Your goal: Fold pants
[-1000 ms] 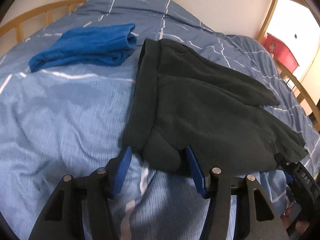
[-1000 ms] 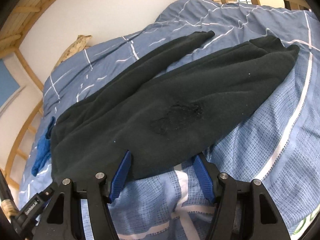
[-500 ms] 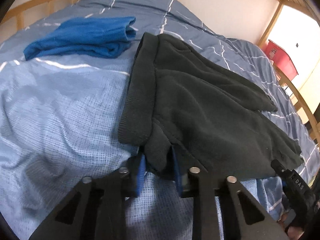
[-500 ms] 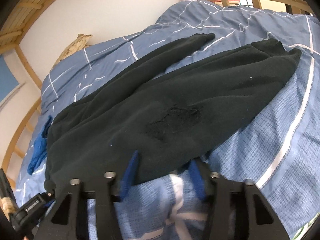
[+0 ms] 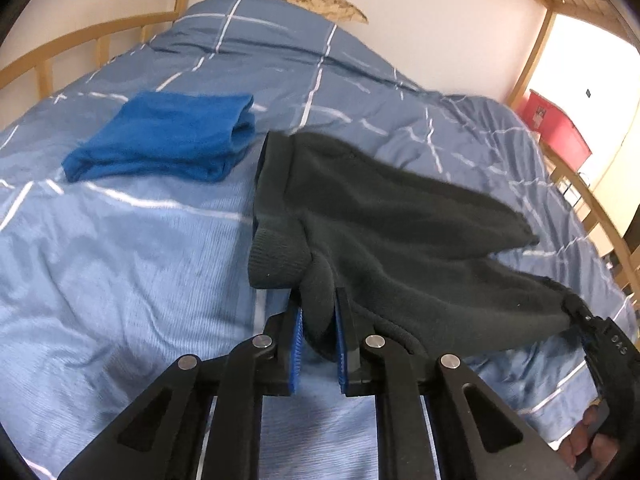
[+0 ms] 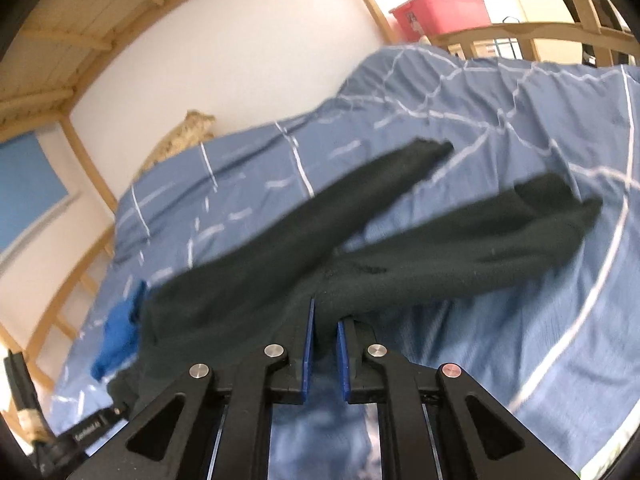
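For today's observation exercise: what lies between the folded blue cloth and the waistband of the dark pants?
Only bare quilt: in the left wrist view a narrow strip of it separates the folded blue cloth from the dark pants.

A folded blue cloth (image 5: 168, 136) lies on the bed (image 5: 120, 260), far left. A red bin (image 5: 560, 128) stands beyond the wooden rail (image 5: 592, 208), far right.
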